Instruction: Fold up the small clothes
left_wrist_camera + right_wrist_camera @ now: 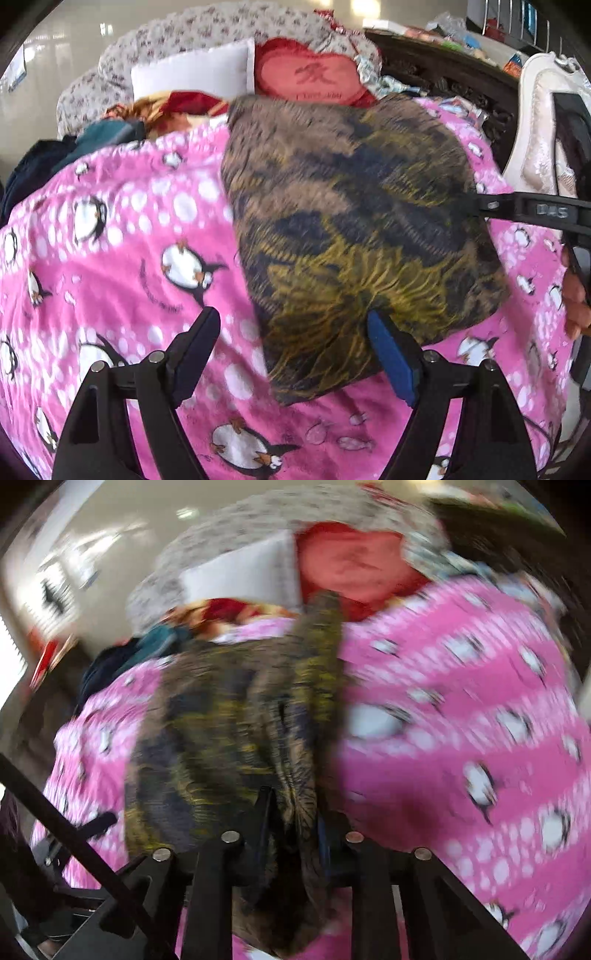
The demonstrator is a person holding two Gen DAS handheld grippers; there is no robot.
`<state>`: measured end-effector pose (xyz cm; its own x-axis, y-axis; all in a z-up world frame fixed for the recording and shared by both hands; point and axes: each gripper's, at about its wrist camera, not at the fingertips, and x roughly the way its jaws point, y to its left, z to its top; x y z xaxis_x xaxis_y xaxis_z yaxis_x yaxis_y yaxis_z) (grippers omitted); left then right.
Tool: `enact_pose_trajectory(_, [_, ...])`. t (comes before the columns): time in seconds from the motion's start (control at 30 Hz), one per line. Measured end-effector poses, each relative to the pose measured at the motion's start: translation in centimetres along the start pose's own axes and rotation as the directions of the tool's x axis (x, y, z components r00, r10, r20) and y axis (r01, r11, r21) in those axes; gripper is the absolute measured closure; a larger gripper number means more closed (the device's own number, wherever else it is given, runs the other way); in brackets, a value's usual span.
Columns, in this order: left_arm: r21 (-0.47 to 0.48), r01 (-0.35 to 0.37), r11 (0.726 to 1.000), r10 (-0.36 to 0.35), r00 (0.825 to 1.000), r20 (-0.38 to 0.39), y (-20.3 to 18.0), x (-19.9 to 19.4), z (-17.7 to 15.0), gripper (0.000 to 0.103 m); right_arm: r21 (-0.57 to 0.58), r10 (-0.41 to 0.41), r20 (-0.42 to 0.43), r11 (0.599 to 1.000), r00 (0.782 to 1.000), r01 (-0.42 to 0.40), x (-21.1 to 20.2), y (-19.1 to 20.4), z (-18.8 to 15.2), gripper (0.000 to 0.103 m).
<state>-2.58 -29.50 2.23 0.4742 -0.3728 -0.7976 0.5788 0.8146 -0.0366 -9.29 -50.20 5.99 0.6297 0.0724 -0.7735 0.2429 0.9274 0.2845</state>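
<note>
Mid-fold: the brown-and-yellow garment (pixel 354 229) lies on the pink penguin blanket (pixel 122 258). Left gripper (pixel 295 350) gapes wide, holding nothing; right gripper (pixel 293 823) pinches a bunched edge. Next, I'd guess, lay that edge flat.

Pink penguin-print blanket (pixel 122 258) covers the bed. At its far edge: white pillow (pixel 192 70) beside a red heart-shaped cushion (pixel 310 77), floral bedding (pixel 207 26) behind both. Dark clothes (pixel 44 162) heaped left. Ornate white chair (pixel 539 122) stands right.
</note>
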Motion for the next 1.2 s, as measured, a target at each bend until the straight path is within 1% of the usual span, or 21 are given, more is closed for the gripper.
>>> enact_pose_trajectory(0.03, [-0.001, -0.005, 1.000, 0.005, 1.000, -0.001, 0.2, -0.1, -0.1, 0.022, 0.010, -0.027, 0.001, 1.000, 1.000, 0.027, -0.1, -0.8, -0.3, 0.055])
enact_pose_trajectory(0.1, [-0.010, -0.010, 1.000, 0.010, 1.000, 0.025, 0.4, -1.1, -0.1, 0.022, 0.033, -0.021, 0.017, 0.999, 1.000, 0.020, -1.1, -2.0, -0.4, 0.054])
enact_pose_trajectory(0.13, [-0.017, -0.016, 1.000, 0.016, 0.999, 0.046, 0.1, -2.0, -0.2, 0.022, 0.027, -0.022, 0.033, 0.999, 0.999, 0.021, -1.7, -1.8, -0.1, 0.054])
enact_pose_trajectory(0.2, [-0.024, -0.012, 1.000, 0.014, 0.997, 0.080, 0.1, -2.9, 0.4, 0.022, -0.004, -0.032, 0.100, 0.999, 0.994, 0.032, -3.6, -1.0, 0.6, 0.054])
enact_pose_trajectory(0.27, [-0.024, -0.025, 0.999, 0.027, 0.995, 0.098, -0.3, -3.2, 1.3, 0.022, -0.027, -0.019, 0.162, 0.999, 0.987, 0.023, -4.7, 0.3, 2.1, 0.054])
enact_pose_trajectory(0.33, [-0.024, -0.033, 0.999, 0.035, 0.995, 0.096, -0.6, -2.7, 2.0, 0.022, -0.060, -0.009, 0.165, 0.998, 0.986, 0.019, -4.0, 1.8, 3.5, 0.055])
enact_pose_trajectory(0.4, [-0.029, -0.047, 0.998, 0.050, 0.994, 0.100, -0.8, -1.9, 2.8, 0.022, -0.105, -0.028, 0.149, 0.993, 0.988, 0.044, -2.6, 3.3, 4.1, 0.067])
enact_pose_trajectory(0.43, [-0.033, -0.053, 0.998, 0.056, 0.994, 0.092, -0.8, -1.2, 3.1, 0.022, -0.127, -0.052, 0.136, 0.990, 0.989, 0.069, -1.5, 3.8, 4.5, 0.077])
enact_pose_trajectory(0.47, [-0.037, -0.054, 0.998, 0.056, 0.995, 0.080, -0.8, -0.7, 3.4, 0.022, -0.133, -0.089, 0.126, 0.986, 0.988, 0.105, -0.1, 3.9, 5.0, 0.080])
enact_pose_trajectory(0.5, [-0.044, -0.049, 0.998, 0.052, 0.997, 0.064, -0.7, 0.1, 3.7, 0.022, -0.130, -0.137, 0.127, 0.980, 0.982, 0.153, 1.4, 3.7, 5.6, 0.080])
enact_pose_trajectory(0.57, [-0.051, -0.045, 0.998, 0.048, 0.998, 0.042, -0.7, 1.3, 4.3, 0.022, -0.114, -0.194, 0.135, 0.971, 0.972, 0.210, 3.0, 2.9, 6.5, 0.081])
enact_pose_trajectory(0.63, [-0.050, -0.051, 0.997, 0.053, 0.998, 0.036, -0.7, 1.9, 4.5, 0.021, -0.064, -0.185, 0.116, 0.979, 0.976, 0.194, 4.2, 1.5, 7.3, 0.081])
enact_pose_trajectory(0.7, [-0.057, -0.049, 0.997, 0.051, 0.998, 0.032, -0.6, 1.6, 4.3, 0.021, -0.053, -0.158, 0.112, 0.985, 0.981, 0.164, 4.1, 0.8, 7.4, 0.081])
enact_pose_trajectory(0.8, [-0.065, -0.055, 0.996, 0.058, 0.997, 0.058, -0.2, 0.1, 3.4, 0.021, -0.053, -0.117, 0.130, 0.991, 0.985, 0.125, 1.5, 0.9, 6.3, 0.080])
enact_pose_trajectory(0.83, [-0.071, -0.061, 0.996, 0.065, 0.996, 0.063, 0.0, -0.4, 3.0, 0.021, -0.054, -0.104, 0.134, 0.992, 0.986, 0.112, 0.5, 1.1, 5.8, 0.078])
enact_pose_trajectory(0.87, [-0.079, -0.059, 0.995, 0.064, 0.996, 0.066, 0.2, -0.8, 2.6, 0.021, -0.072, -0.087, 0.142, 0.993, 0.986, 0.098, -0.9, 1.4, 4.7, 0.070])
enact_pose_trajectory(0.9, [-0.083, -0.059, 0.995, 0.065, 0.996, 0.067, 0.3, -1.0, 2.4, 0.021, -0.088, -0.077, 0.147, 0.992, 0.986, 0.091, -1.7, 1.7, 4.0, 0.065])
enact_pose_trajectory(0.93, [-0.085, -0.066, 0.994, 0.072, 0.995, 0.069, 0.4, -1.3, 2.0, 0.021, -0.113, -0.064, 0.148, 0.990, 0.987, 0.081, -2.7, 2.1, 2.7, 0.057])
enact_pose_trajectory(1.0, [-0.081, -0.089, 0.993, 0.094, 0.993, 0.068, 0.3, -1.5, 1.3, 0.021, -0.136, -0.057, 0.136, 0.988, 0.989, 0.076, -3.4, 2.7, 0.9, 0.056])
enact_pose_trajectory(1.1, [-0.085, -0.096, 0.992, 0.102, 0.993, 0.065, 0.2, -1.8, 0.6, 0.021, -0.163, -0.036, 0.101, 0.985, 0.994, 0.052, -3.2, 3.1, -1.9, 0.056])
enact_pose_trajectory(1.2, [-0.096, -0.106, 0.990, 0.112, 0.992, 0.064, 0.1, -2.3, -0.1, 0.021, -0.174, -0.119, 0.052, 0.977, 0.992, 0.127, -0.8, 2.4, -3.6, 0.056])
